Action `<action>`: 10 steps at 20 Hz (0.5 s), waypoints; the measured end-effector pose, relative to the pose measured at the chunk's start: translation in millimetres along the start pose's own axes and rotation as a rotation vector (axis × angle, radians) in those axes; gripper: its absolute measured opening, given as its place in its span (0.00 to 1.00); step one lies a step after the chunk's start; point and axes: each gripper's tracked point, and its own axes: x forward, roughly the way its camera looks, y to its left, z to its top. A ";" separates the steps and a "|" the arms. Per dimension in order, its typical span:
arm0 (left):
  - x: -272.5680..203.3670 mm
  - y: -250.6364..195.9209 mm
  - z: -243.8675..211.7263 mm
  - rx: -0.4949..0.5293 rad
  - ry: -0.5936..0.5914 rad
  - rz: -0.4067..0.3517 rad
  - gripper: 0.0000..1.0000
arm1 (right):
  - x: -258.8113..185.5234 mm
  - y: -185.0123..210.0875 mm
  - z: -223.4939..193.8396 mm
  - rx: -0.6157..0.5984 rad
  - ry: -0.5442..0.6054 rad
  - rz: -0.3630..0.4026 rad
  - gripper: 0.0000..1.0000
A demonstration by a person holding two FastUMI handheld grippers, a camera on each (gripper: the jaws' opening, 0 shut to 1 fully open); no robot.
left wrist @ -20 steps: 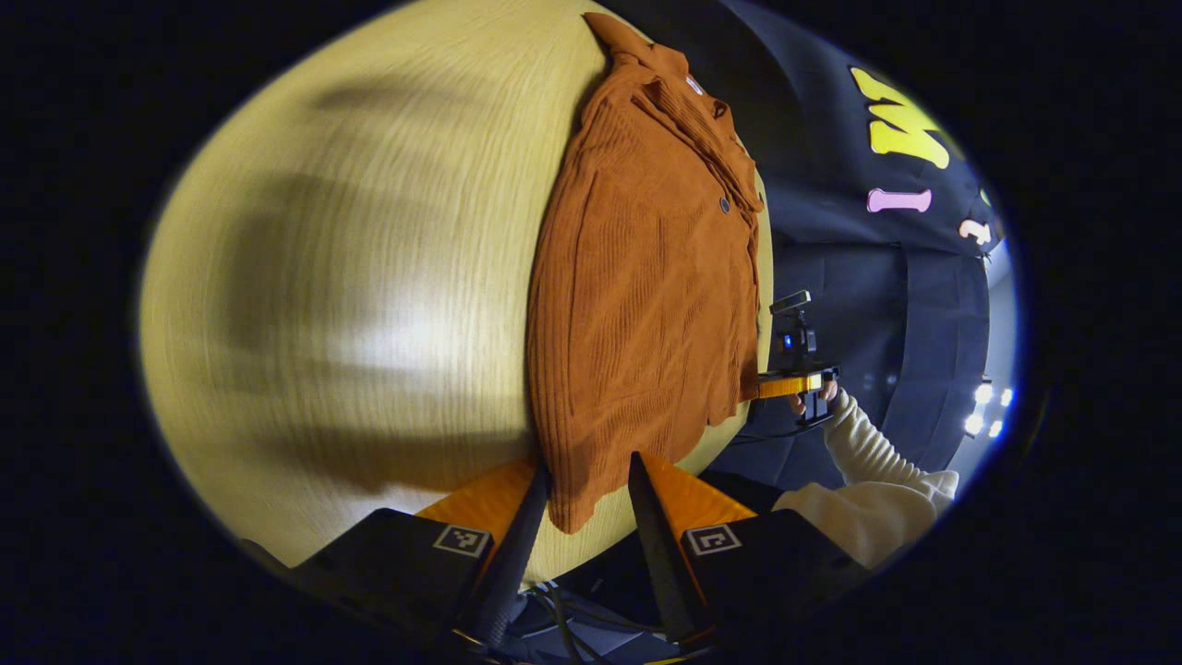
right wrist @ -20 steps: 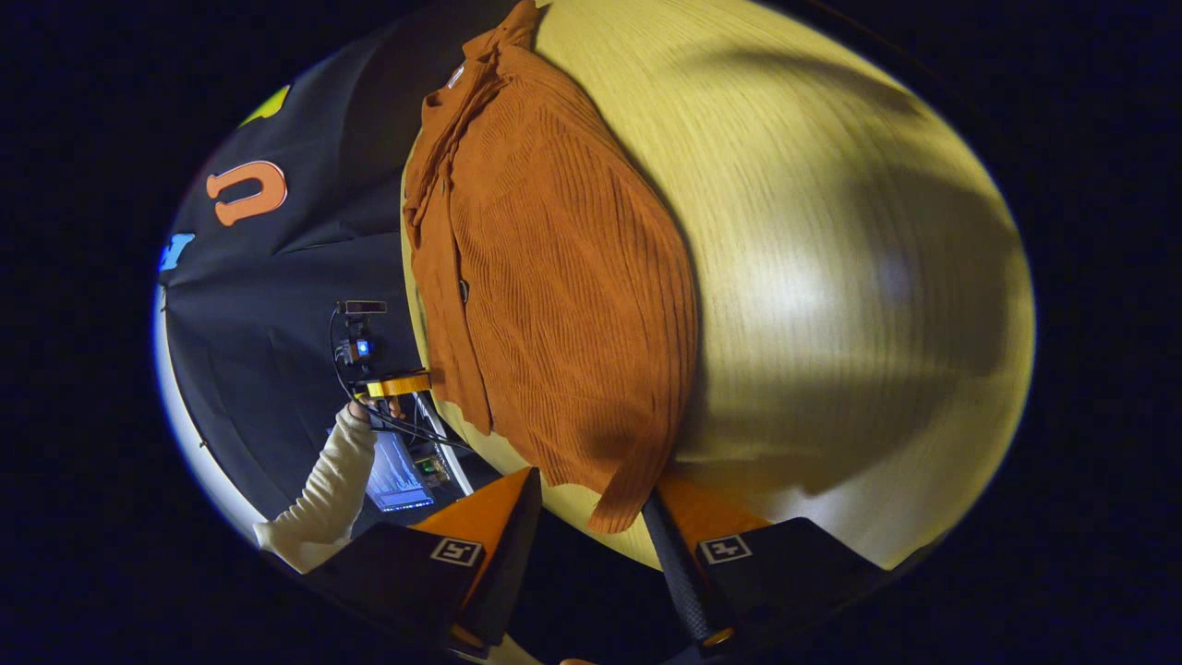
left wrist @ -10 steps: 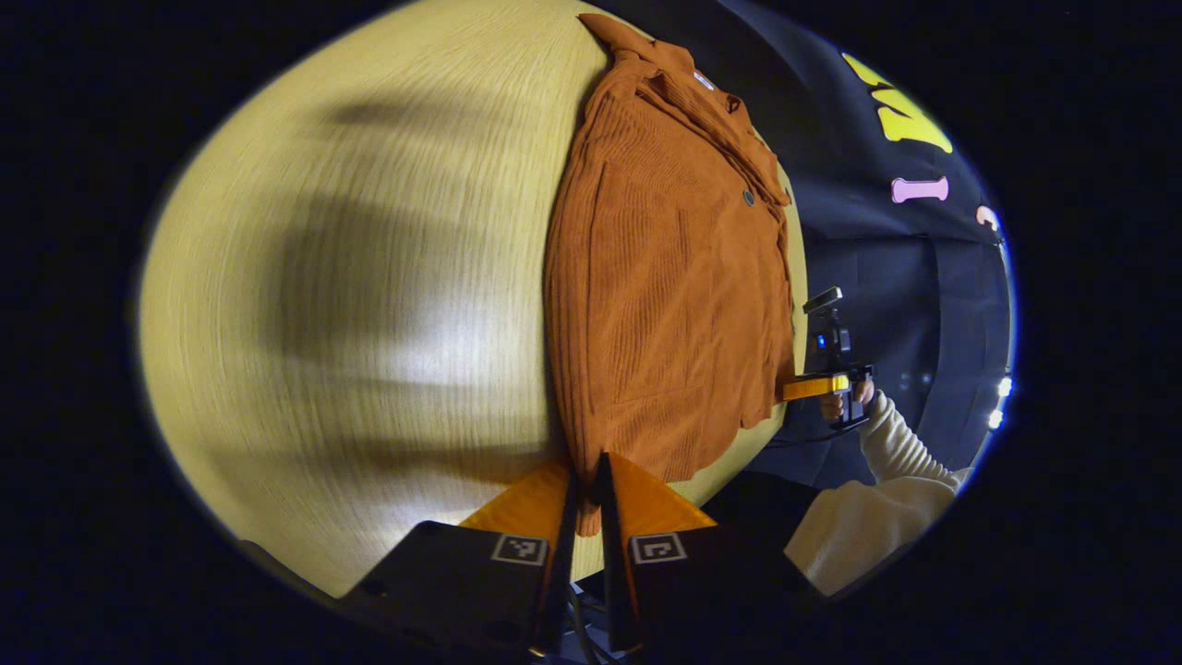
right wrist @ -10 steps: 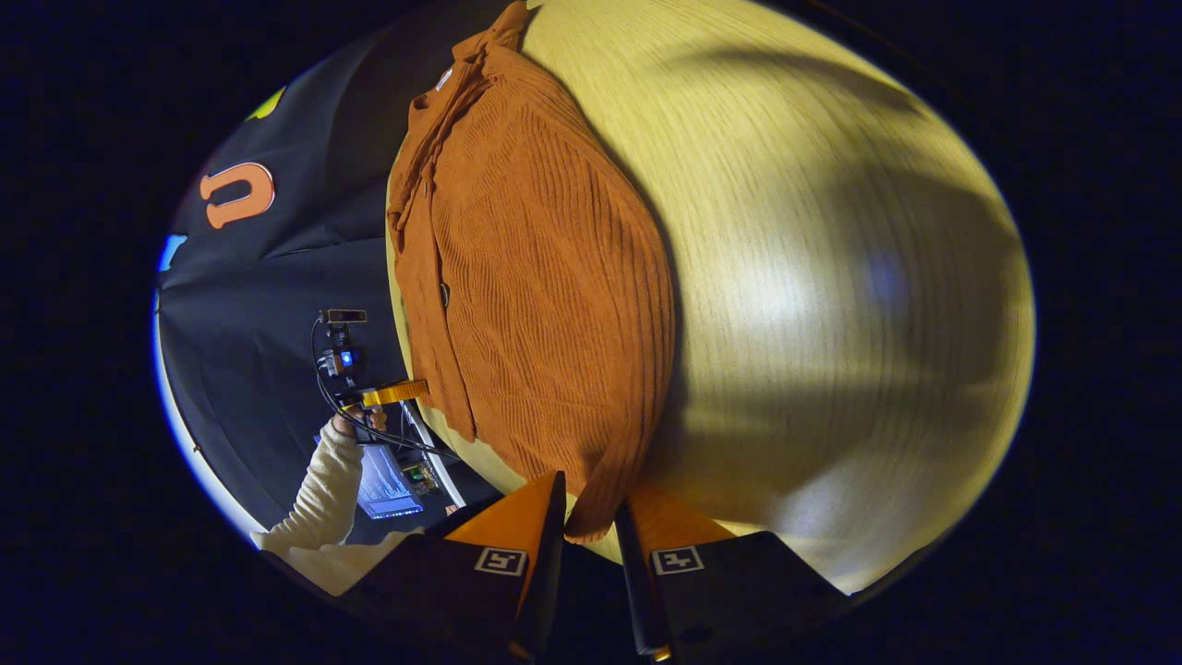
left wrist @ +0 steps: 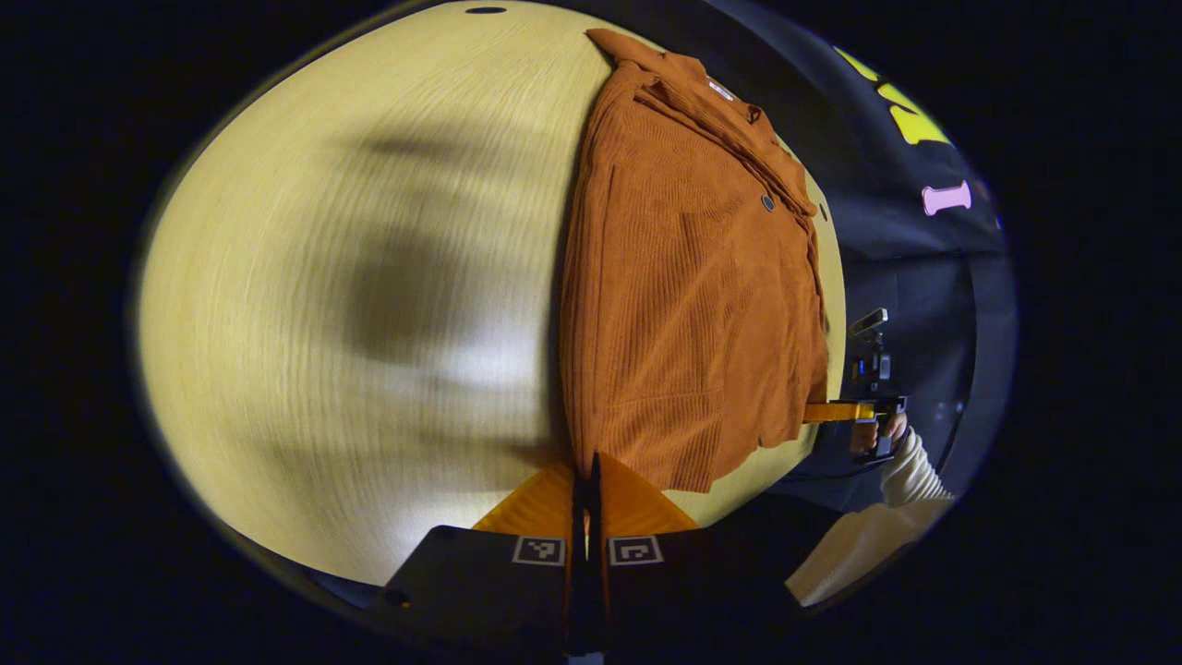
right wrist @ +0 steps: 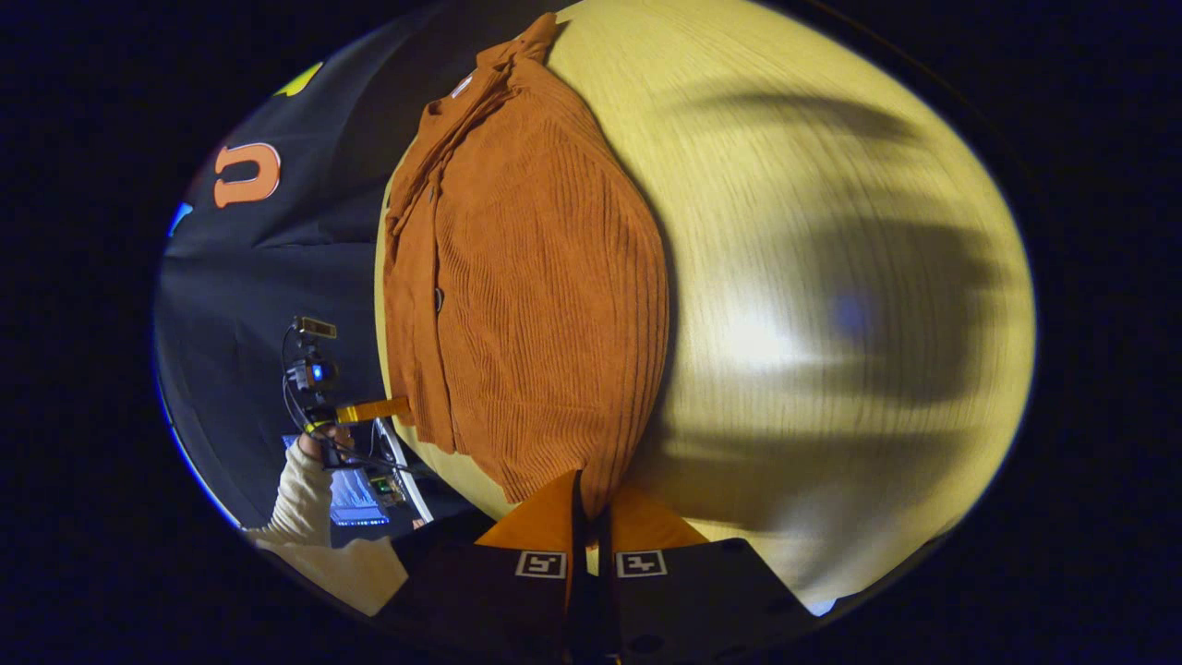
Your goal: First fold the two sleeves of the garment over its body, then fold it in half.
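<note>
This is a recording booth, a staged data-collection set and no home; a black cloth wall (left wrist: pixel 886 249) hangs close behind a pale wood-grain tabletop (left wrist: pixel 369 277), shutting the space in; bright lamps throw glare and hard shadows across the wood; past the table's edge a lit laptop screen (right wrist: pixel 355 494) glows beside trailing black cables (right wrist: pixel 369 453); a person in a cream knitted sleeve (right wrist: pixel 300 499) holds a handheld orange-and-black gripper rig with a small camera mounted on top (right wrist: pixel 319 388).

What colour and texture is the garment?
Rust orange, ribbed garment; clearest in the right gripper view.
</note>
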 end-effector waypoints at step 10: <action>-44.2 -48.0 32.6 0.109 0.018 0.063 0.03 | -80.5 78.6 43.2 -0.032 -0.122 0.208 0.00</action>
